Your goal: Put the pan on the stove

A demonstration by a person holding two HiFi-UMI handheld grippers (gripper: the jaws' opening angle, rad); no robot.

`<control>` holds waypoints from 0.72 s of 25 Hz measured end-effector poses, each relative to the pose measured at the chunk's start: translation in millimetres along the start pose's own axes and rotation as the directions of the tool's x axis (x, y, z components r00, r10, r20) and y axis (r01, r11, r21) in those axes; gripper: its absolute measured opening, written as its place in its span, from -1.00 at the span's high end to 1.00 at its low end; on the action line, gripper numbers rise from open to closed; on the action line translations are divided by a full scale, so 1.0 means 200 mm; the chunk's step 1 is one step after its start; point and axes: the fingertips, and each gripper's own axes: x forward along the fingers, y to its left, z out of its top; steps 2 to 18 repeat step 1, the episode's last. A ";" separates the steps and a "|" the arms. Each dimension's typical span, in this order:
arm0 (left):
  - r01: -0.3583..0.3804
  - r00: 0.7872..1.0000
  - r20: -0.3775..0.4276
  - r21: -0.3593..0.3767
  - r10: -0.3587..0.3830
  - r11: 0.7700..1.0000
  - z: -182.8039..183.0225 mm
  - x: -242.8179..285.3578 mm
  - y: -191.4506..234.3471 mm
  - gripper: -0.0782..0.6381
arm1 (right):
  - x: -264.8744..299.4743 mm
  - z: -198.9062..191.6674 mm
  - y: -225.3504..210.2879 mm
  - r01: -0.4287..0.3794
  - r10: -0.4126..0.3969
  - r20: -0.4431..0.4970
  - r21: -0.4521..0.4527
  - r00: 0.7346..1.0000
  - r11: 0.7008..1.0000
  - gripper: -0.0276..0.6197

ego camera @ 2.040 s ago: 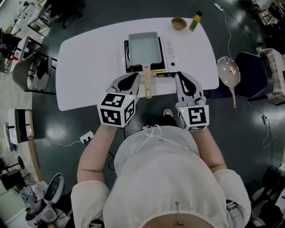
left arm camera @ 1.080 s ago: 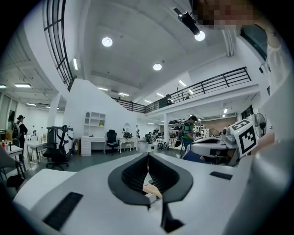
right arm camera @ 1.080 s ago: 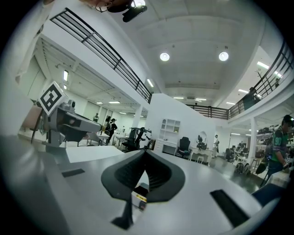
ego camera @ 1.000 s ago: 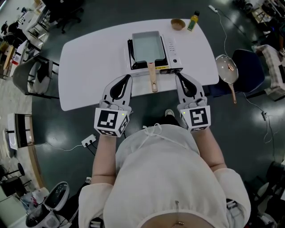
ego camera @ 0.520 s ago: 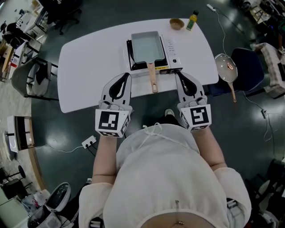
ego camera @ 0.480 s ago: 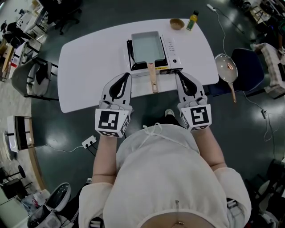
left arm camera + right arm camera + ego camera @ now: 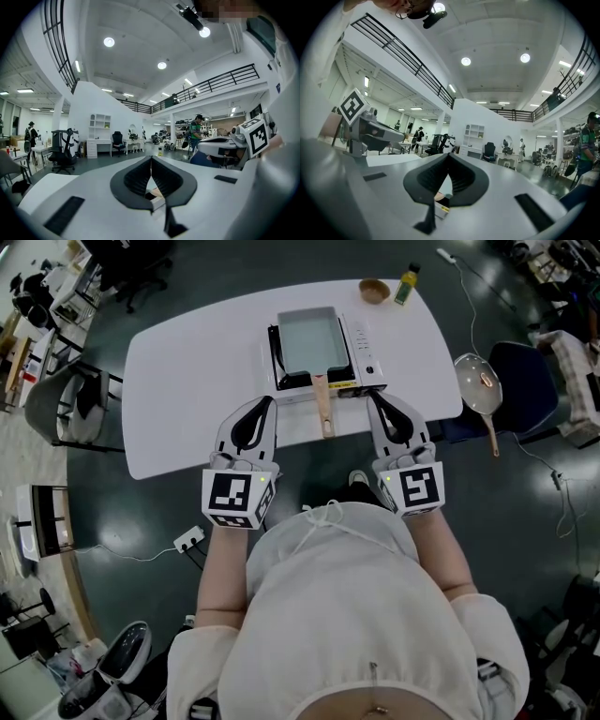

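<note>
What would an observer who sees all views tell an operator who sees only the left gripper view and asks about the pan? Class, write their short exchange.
Operator: Where is the pan?
Observer: In the head view, the pan sits on the stove, on the table.
Operator: Which way does its handle point?
Observer: The handle points toward the person. It lies between the left gripper and the right gripper and touches neither.

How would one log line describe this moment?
pan: on stove | left tongs: shut, empty | right tongs: shut, empty
</note>
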 end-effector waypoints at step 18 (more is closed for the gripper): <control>-0.001 1.000 0.000 0.000 0.001 1.000 0.00 0.00 0.00 0.72 | 0.01 0.01 0.00 -0.004 0.004 0.005 -0.007 1.000 1.000 0.92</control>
